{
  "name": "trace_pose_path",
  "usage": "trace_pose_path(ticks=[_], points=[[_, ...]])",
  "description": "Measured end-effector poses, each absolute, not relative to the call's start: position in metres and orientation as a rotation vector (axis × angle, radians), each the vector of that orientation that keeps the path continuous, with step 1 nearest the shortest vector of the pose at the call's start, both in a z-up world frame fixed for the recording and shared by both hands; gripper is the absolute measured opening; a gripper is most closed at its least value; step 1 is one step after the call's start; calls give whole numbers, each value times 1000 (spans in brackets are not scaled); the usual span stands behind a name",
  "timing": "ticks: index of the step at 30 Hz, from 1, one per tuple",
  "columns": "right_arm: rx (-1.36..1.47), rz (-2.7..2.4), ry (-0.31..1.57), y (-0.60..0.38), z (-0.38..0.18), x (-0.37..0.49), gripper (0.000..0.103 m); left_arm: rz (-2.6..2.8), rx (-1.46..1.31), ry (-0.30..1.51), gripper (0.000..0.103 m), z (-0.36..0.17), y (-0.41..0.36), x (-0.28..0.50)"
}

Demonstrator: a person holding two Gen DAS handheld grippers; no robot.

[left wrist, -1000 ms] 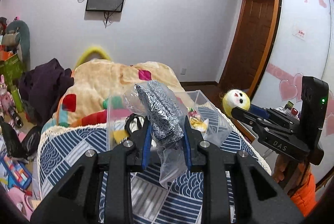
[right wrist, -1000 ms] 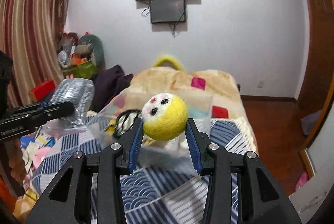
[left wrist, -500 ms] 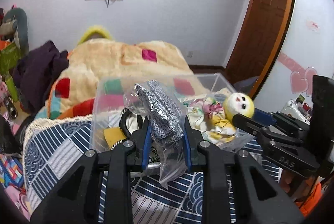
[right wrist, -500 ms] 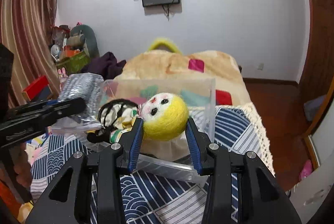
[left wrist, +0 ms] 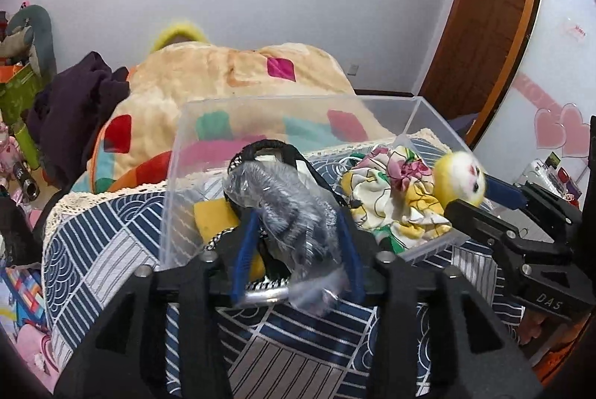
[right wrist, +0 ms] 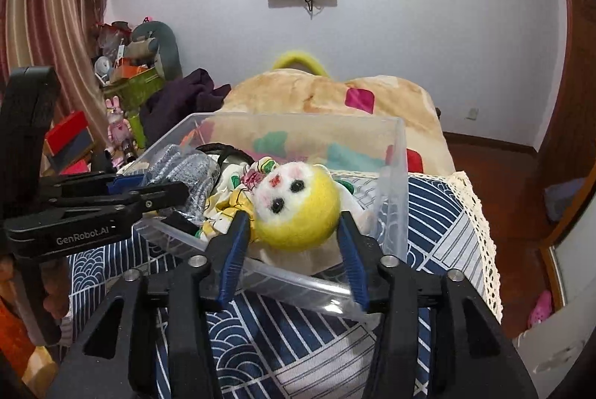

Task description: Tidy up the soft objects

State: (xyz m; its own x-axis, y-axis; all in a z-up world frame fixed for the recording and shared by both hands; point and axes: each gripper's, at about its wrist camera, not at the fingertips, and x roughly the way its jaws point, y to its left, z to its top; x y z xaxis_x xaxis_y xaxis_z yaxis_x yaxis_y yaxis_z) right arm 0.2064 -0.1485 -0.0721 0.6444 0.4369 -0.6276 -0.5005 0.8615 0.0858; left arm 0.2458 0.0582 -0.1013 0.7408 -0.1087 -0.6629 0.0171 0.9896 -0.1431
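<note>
A clear plastic bin [left wrist: 175, 175] [right wrist: 391, 175] stands on the blue patterned bedspread. It holds a floral cloth [left wrist: 391, 190] [right wrist: 231, 198], a yellow sponge [left wrist: 212, 220] and a black strap. My left gripper [left wrist: 298, 231] is shut on a grey knit item in a clear bag [left wrist: 287, 209] [right wrist: 182, 172], over the bin's near left part. My right gripper [right wrist: 294, 231] is shut on a yellow felt ball with a white face [right wrist: 294, 209] [left wrist: 462, 179], over the bin's near right edge.
A beige blanket with coloured patches [left wrist: 231, 79] lies behind the bin. A dark purple garment [left wrist: 74, 108] lies to the left. Toys and boxes [right wrist: 123, 75] crowd the far left. A wooden door [left wrist: 480, 26] is at right.
Both grippers have moved forward and down over the bin, each still holding its object. The bagged knit item and the felt ball now hang over the bin's inside.
</note>
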Motion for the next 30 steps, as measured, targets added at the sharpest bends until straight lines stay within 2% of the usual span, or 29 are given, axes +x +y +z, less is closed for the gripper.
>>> trace_pose_path(ticks=[3,18,21,26,30], points=[[-93,531,677,-151,-68,204,61,-76,-132,709,58,-91,58,233],[-31,576,444,-173,10,136,61,-67,-74,438,59,-4,32,125],[-28,581,393,-175,23,120,62,-65,-67,378,68,12,26,102],[-5,582,318,-180,40,97,77,-55,-43,295,76,30,18,70],[8,573,286,-180,46,86,85,-39,-21,259,89,36,12,54]])
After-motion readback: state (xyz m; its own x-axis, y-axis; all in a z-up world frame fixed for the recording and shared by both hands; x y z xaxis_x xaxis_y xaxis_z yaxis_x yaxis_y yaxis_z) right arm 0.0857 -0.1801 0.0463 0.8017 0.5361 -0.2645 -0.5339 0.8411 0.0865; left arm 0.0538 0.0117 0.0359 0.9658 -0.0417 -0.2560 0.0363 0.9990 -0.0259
